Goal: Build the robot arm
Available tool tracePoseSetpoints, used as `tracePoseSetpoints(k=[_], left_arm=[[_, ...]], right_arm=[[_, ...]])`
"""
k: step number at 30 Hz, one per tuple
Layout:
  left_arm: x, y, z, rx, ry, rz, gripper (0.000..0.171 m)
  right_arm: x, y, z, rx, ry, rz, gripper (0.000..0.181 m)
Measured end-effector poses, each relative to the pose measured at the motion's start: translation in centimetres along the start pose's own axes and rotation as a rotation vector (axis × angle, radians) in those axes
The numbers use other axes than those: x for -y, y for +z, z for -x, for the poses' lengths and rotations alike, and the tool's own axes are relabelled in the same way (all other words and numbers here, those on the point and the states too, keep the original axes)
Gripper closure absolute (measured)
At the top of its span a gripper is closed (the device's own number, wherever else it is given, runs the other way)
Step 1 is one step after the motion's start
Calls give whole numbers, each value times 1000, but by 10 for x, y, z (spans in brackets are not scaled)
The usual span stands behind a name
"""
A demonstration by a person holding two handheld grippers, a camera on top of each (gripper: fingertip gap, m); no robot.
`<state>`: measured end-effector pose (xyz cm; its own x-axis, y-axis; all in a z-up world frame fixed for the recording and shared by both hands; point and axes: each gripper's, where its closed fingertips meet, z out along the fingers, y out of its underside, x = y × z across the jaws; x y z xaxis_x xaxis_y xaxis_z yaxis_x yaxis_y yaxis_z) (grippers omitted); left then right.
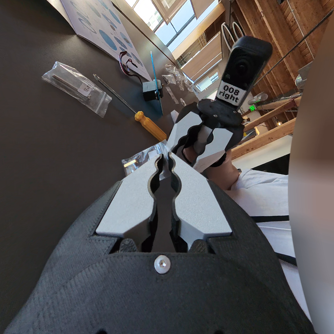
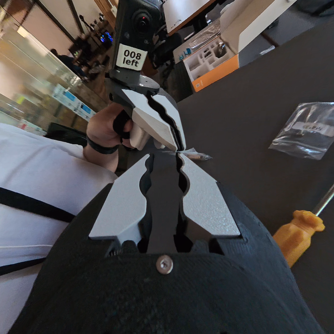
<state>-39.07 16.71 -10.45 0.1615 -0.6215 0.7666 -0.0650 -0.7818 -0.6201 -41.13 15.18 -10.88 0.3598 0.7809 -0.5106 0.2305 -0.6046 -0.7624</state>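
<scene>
My left gripper [image 1: 165,156] is shut on the edge of a small clear plastic bag [image 1: 142,159] that has a small brass part inside, just above the dark table [image 1: 54,162]. In the right wrist view the left gripper [image 2: 179,149] pinches the same bag [image 2: 197,156] from above. My right gripper [image 2: 164,155] is open and empty; its right fingertip [image 2: 180,159] is right at the bag's edge, beside the left gripper's tips. In the left wrist view the right gripper [image 1: 182,158] is open, close behind the bag.
A yellow-handled screwdriver [image 1: 150,124] [image 2: 296,236] lies beside the grippers. A larger zip bag with metal rods [image 1: 75,86] [image 2: 305,130], a black servo [image 1: 151,90], a printed sheet [image 1: 101,29] and small bags [image 1: 173,75] lie farther off. An orange-and-white box [image 2: 213,66] stands at the table edge. The yellow-handled screwdriver [image 1: 150,124] is about equally far from each gripper, around 11 cm. The right camera catches it too, in the right wrist view [image 2: 286,240].
</scene>
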Motion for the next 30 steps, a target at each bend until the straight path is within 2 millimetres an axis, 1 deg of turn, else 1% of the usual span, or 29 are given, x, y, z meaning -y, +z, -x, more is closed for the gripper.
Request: tracePoseSetpoints(k=[7, 9, 11, 16, 20, 24, 25, 28, 30], left_arm=[[-7, -3, 1, 3, -7, 43, 168], [-8, -3, 1, 4, -5, 55, 167], [-10, -3, 2, 8, 1, 65, 166], [-12, -4, 3, 13, 12, 88, 165], [-10, -2, 3, 7, 17, 91, 159], [-10, 1, 5, -4, -12, 103, 153], [-10, 2, 6, -6, -19, 111, 154], [-12, 2, 6, -2, -10, 122, 162], [-12, 2, 5, -9, -9, 124, 164]], right_arm=[[-3, 2, -1, 70, 130, 5, 160], [-4, 1, -4, 59, 140, 9, 165], [-4, 1, -7, 48, 141, 7, 166], [-4, 0, -7, 66, 166, 7, 165], [-3, -1, -8, 84, 188, 0, 165], [-7, 1, -11, 52, 146, 28, 168], [-9, 2, -12, 40, 128, 38, 168], [-11, 3, -14, 8, 85, 57, 169], [-12, 3, -15, 2, 73, 63, 169]])
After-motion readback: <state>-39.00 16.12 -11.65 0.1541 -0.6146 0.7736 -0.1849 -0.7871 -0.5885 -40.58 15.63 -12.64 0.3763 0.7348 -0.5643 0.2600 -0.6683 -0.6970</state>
